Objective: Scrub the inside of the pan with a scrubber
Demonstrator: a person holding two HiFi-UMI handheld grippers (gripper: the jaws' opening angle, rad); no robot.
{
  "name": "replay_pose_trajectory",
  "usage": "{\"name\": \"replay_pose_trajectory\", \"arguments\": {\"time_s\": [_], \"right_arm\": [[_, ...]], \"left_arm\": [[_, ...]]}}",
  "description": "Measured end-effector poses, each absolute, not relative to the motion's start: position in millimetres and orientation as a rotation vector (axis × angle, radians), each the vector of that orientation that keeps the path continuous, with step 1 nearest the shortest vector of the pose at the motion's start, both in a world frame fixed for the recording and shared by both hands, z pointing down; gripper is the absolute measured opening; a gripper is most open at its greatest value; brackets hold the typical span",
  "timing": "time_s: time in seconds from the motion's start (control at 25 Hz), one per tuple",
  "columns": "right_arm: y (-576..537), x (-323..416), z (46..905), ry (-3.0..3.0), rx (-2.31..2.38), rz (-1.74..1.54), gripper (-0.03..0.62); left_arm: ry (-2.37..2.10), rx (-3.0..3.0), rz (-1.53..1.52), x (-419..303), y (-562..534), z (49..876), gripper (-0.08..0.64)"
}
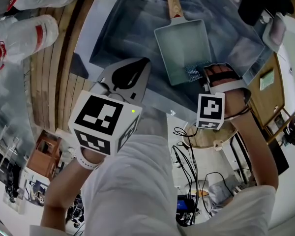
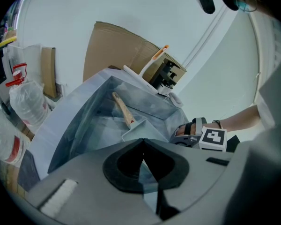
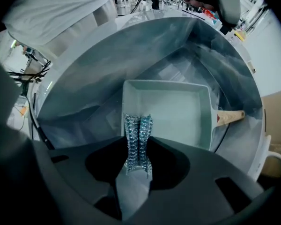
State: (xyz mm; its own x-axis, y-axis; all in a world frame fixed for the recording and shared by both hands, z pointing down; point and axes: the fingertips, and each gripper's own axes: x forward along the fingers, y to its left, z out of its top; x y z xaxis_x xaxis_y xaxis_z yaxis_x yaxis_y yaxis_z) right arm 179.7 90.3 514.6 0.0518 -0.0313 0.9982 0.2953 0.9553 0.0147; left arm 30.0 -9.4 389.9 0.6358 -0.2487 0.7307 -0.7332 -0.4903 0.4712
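At the lower left of the head view the left claw (image 1: 140, 65) is seen clenched on nothing, well apart from the pan (image 1: 182, 48), which is left unheld in the sink (image 1: 118, 38) at the upper middle, its wooden handle (image 1: 173, 1) pointed toward the top edge. Further right, the scrubber (image 1: 193, 73) is pinched in the right claw (image 1: 205, 77) at the pan's near rim. Since the pan is steadied by nothing, it may be shoved or tipped by a hard stroke, and the thinly gripped scrubber may be dragged loose if snagged on that rim.
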Motion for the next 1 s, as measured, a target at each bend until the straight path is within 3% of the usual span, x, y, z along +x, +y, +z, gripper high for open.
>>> {"name": "replay_pose_trajectory", "arguments": {"time_s": [0.4,1.0], "right_arm": [[88,175,480,-1.54,-0.25,-0.158,0.132],[-9,103,491,-1.608,0.035,-0.352,0.135]], "left_arm": [[-0.762,2.052,0.752,23,-3,389,0.005],[-0.81,2.044,0.73,1,-13,386,0.005]]}}
